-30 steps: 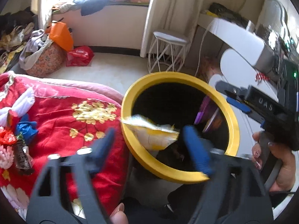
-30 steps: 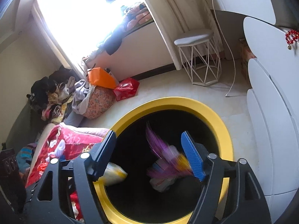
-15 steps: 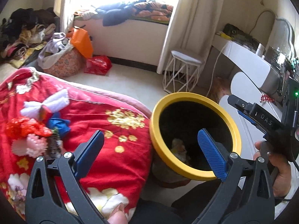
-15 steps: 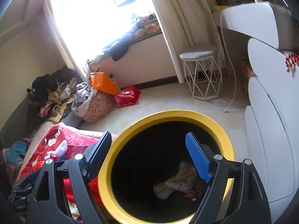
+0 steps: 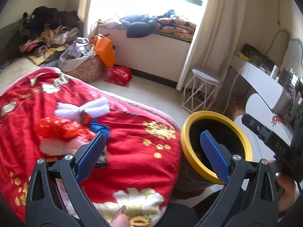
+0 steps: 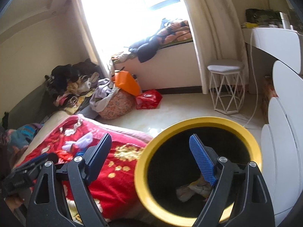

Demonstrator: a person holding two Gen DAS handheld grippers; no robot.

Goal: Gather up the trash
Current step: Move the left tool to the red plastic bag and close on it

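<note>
Faintly, pale lettering on right hand-held gripper (image 5: 251, 124), mirrored, unreadable

- Your left gripper (image 5: 153, 155) has released the yellow wrapper and swung from the yellow bin (image 5: 244, 138) toward the red blanket (image 5: 132, 151).
- Your right gripper (image 6: 149, 157) dropped the purple wrapper; crumpled trash (image 6: 191, 189) now lies inside the bin.

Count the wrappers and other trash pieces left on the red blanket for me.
4, roughly: a white piece, a red one, a blue one and a dark one by the left tool's finger. Blur and that finger may hide others.
</note>
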